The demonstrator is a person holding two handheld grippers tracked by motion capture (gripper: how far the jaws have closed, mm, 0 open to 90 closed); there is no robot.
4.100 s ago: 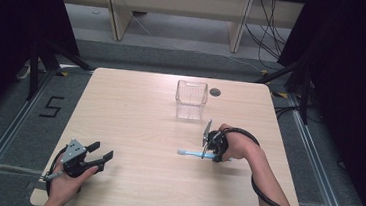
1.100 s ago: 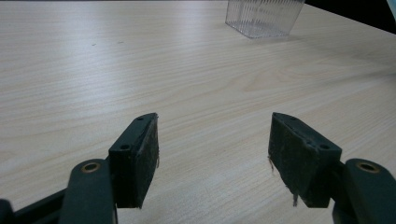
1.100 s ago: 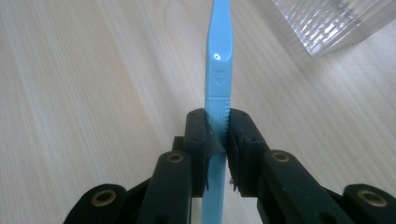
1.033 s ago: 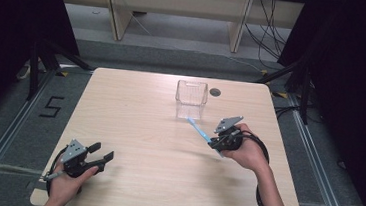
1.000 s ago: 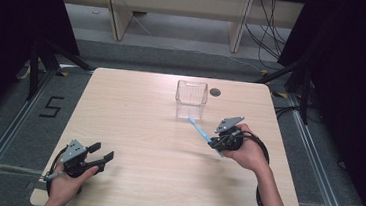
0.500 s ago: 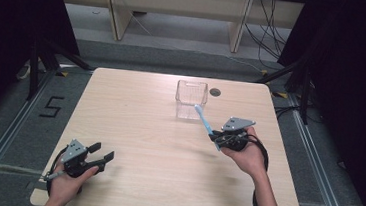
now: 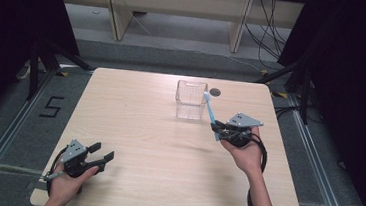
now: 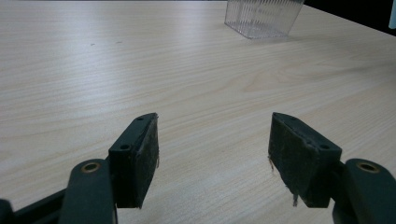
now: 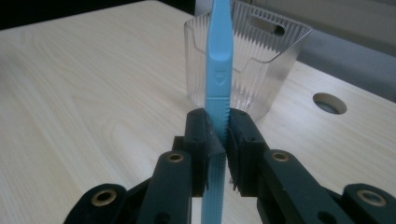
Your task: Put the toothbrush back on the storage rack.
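Jaws of my right gripper clench the blue toothbrush, head tilted up just short of the clear bin. I keep it steep, clear the rim, then release. Left gripper: released, idle.

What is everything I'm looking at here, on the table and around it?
Clear ribbed plastic bin: one, see-through, far middle of the table.
Light blue plastic toothbrush: one, clamped in the right gripper, head tilted toward the bin.
Light wooden table: one, with a round cable hole beside the bin.
Floor marking "5": one, black, left of the table.
Left gripper: black jaws open, near left corner.
Right gripper: black, shut on the toothbrush.
Hands: two, at the near edge.
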